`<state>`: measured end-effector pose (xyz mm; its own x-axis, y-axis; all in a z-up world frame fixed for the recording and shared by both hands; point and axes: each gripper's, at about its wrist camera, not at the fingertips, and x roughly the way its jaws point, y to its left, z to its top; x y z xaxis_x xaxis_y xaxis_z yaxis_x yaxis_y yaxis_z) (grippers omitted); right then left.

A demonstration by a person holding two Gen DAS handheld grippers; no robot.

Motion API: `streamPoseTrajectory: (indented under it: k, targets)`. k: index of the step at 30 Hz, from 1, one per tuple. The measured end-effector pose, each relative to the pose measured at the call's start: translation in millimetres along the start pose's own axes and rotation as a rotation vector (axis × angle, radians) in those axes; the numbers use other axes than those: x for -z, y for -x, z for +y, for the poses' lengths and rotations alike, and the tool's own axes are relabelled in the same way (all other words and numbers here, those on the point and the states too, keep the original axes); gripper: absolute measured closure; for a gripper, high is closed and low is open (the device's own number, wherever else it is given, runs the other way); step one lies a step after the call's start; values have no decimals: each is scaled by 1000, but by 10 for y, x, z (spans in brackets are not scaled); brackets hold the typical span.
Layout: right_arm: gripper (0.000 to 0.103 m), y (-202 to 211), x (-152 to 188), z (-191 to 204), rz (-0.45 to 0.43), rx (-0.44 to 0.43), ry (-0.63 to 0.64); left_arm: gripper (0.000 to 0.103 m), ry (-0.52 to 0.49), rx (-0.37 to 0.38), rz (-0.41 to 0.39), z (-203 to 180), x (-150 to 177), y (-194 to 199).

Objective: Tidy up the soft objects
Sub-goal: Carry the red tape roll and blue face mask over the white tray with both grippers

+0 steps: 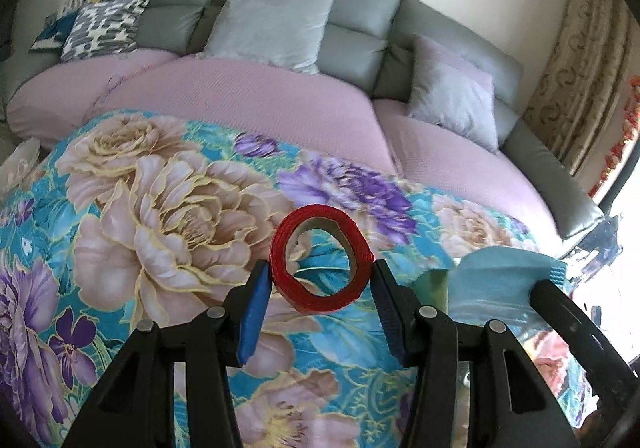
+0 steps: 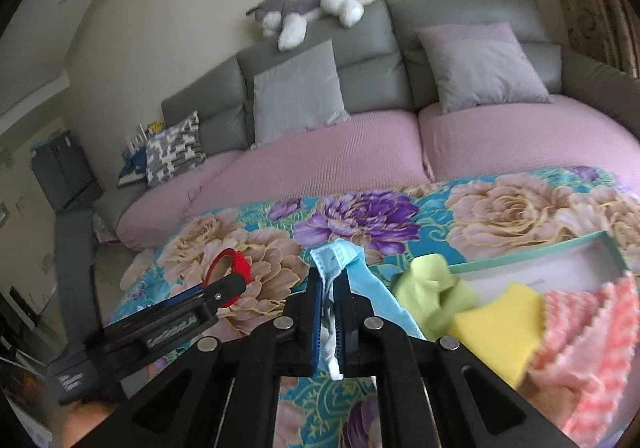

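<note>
Midway, I'd guess: left gripper (image 1: 320, 280) clamps red ring (image 1: 320, 256), right gripper (image 2: 329, 288) pinches blue cloth (image 2: 340, 258); green cloth (image 2: 432, 288), sponge (image 2: 500, 324), pink cloth (image 2: 588, 336) right of jaws by box (image 2: 600, 244), unsorted.

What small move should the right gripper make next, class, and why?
Probably carry the light blue cloth across to the open box. The right gripper is shut on it, lifted, and the box already has soft items at its edge.
</note>
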<state>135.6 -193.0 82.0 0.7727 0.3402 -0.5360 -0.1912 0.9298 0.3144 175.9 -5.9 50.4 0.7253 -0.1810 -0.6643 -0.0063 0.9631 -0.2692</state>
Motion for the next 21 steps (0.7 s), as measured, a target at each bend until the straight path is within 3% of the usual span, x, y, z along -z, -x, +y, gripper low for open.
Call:
streamPoseTrajectory:
  k: [9, 14, 21]
  targets:
    - [97, 837, 34, -434, -137, 74, -76, 51, -166, 137, -71, -726, 37, 295]
    - [97, 1100, 34, -770, -179, 167, -112, 51, -275, 189, -61, -1170, 150, 280]
    - [97, 1209, 119, -1192, -180, 218, -182, 51, -390, 253, -12, -1678, 372, 172]
